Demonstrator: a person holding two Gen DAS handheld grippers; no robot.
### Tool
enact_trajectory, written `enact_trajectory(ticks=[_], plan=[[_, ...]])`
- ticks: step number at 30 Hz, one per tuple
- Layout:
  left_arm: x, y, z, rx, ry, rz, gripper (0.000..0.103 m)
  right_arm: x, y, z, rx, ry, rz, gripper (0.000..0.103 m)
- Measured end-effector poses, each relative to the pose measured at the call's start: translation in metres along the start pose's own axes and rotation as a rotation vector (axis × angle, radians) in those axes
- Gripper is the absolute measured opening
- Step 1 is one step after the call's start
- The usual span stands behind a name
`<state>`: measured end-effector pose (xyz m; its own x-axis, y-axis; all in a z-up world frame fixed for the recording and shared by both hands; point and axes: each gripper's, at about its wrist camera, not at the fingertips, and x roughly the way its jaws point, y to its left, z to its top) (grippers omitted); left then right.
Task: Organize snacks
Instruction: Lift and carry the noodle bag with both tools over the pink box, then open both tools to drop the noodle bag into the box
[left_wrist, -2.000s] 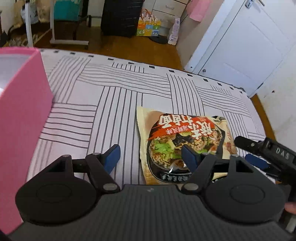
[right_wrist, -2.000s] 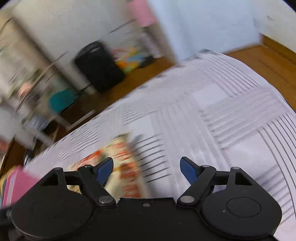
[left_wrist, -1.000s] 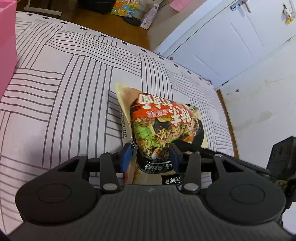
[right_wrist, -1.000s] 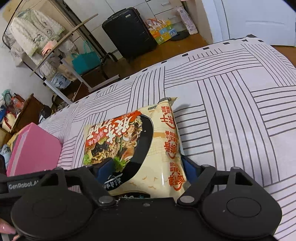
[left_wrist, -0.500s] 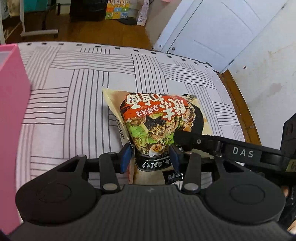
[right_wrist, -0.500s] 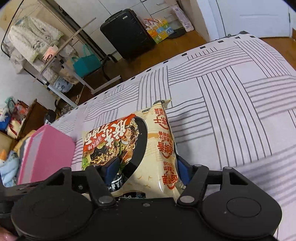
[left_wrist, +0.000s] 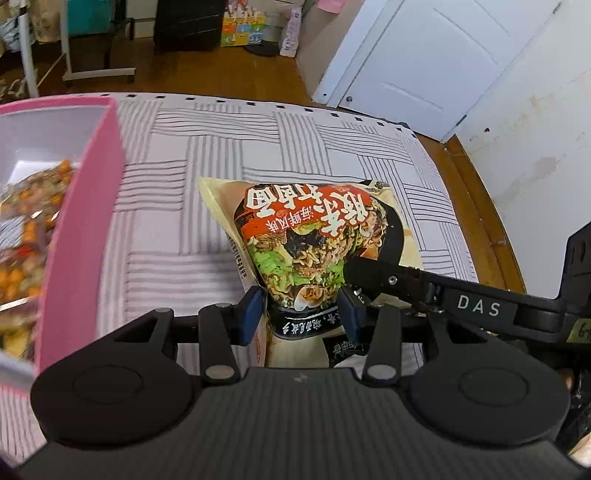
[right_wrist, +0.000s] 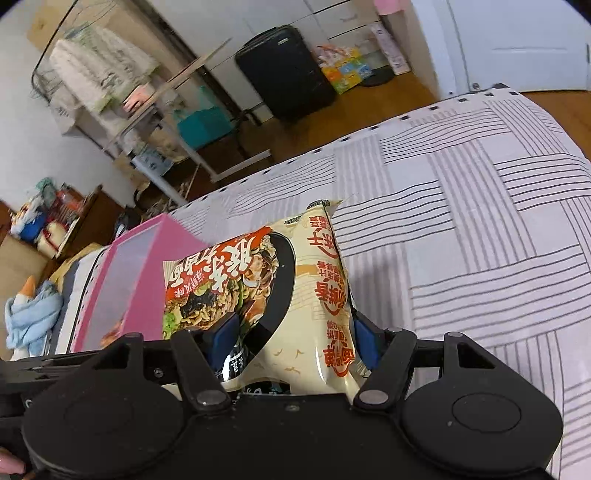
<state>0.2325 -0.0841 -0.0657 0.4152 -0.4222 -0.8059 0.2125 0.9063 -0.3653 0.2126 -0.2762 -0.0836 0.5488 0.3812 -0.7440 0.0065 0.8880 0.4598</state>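
Over the striped bed (left_wrist: 332, 147), both the left gripper (left_wrist: 302, 314) and right gripper (right_wrist: 291, 341) are clamping the noodle packet's (left_wrist: 314, 236) near end — the pink bin (left_wrist: 85, 229) is lying just to its left.

Noodle packet (left_wrist: 317, 236) right of box (left_wrist: 83, 221), seemingly above bedspread (left_wrist: 207, 147)

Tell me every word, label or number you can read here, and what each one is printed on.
"DAS": white letters on the black arm of the right gripper, seen from the left wrist.
Large Chinese characters on the instant noodle packet: upside down here, not read with confidence.
Small print and barcode on the packet: too small.
Colourful box by the black suitcase: blurred.
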Motion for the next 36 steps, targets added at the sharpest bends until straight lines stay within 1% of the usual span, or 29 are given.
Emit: enact_trajectory(ticks=[2,6,9,12,15,19,23,27,33,36], plan=[[-0.017,0.003,-0.009,-0.006,-0.013,0.003,0.041,-0.009,0.013,-0.005,-0.017,-0.001,0.004,0.070],[-0.057,0.009,-0.021,0.017,-0.030,0.025,0.042,-0.028,0.043,-0.011,-0.038,0.002,0.028,0.068],[-0.088,0.017,-0.026,0.034,-0.037,0.021,0.042,-0.044,0.073,-0.015,-0.093,-0.013,0.024,0.067],[-0.120,0.027,-0.033,0.064,-0.066,0.041,0.043,-0.058,0.103,-0.019,-0.165,-0.016,0.041,0.065],[-0.148,0.040,-0.042,0.067,-0.081,0.041,0.043,-0.065,0.127,-0.024,-0.217,-0.011,0.055,0.064],[-0.177,0.060,-0.051,0.056,-0.120,0.070,0.043,-0.064,0.152,-0.028,-0.249,-0.008,0.089,0.061],[-0.191,0.081,-0.053,0.035,-0.131,0.099,0.043,-0.053,0.174,-0.030,-0.268,0.003,0.115,0.058],[-0.194,0.106,-0.048,0.011,-0.125,0.113,0.043,-0.035,0.188,-0.027,-0.282,0.012,0.150,0.058],[-0.181,0.151,-0.028,-0.038,-0.133,0.140,0.043,0.006,0.211,-0.018,-0.304,0.012,0.209,0.058],[-0.169,0.167,-0.021,-0.016,-0.184,0.186,0.043,0.037,0.219,-0.012,-0.317,0.019,0.216,0.059]])
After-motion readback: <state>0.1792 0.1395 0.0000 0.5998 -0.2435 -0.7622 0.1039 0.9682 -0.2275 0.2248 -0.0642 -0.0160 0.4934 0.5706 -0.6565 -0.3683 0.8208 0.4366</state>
